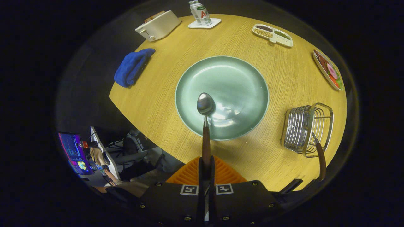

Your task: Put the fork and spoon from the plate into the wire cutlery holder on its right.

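**Spoon held over the plate, holder next**

The spoon (205,126) is clamped by its wooden handle between the closed fingers of the gripper (206,165), its bowl raised above the near part of the green plate (252,78). The fork (319,157) is already lodged in the wire cutlery holder (307,129) to the right. The carry step is judged to be in hand; a move right and a handle-up lowering are called for.

Staged dining booth: round wooden table (164,104), toaster (157,25), monitor (74,153) beside.

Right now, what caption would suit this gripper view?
Gripper shut on the spoon above the green plate, fork already in the wire holder.
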Available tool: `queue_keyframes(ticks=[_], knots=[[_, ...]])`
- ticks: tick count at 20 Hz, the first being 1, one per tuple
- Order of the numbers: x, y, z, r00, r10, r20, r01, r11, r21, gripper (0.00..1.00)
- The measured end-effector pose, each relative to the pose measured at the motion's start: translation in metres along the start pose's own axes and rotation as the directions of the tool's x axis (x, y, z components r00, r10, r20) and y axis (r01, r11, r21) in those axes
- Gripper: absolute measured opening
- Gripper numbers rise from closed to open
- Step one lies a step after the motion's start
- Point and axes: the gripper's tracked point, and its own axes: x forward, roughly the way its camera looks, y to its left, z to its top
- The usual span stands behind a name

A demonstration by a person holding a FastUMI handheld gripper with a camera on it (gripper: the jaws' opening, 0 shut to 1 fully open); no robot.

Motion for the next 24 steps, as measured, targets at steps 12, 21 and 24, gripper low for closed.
queue_keyframes(ticks=[12,21,24], knots=[[-0.056,-0.03,-0.007,0.999,-0.016,0.042,0.015,1.0,0.01,0.05],[-0.109,-0.067,-0.016,0.994,-0.067,0.091,0.06,0.995,0.082,0.06],[-0.128,-0.086,-0.025,0.992,-0.097,0.083,0.089,0.991,0.095,0.05]])
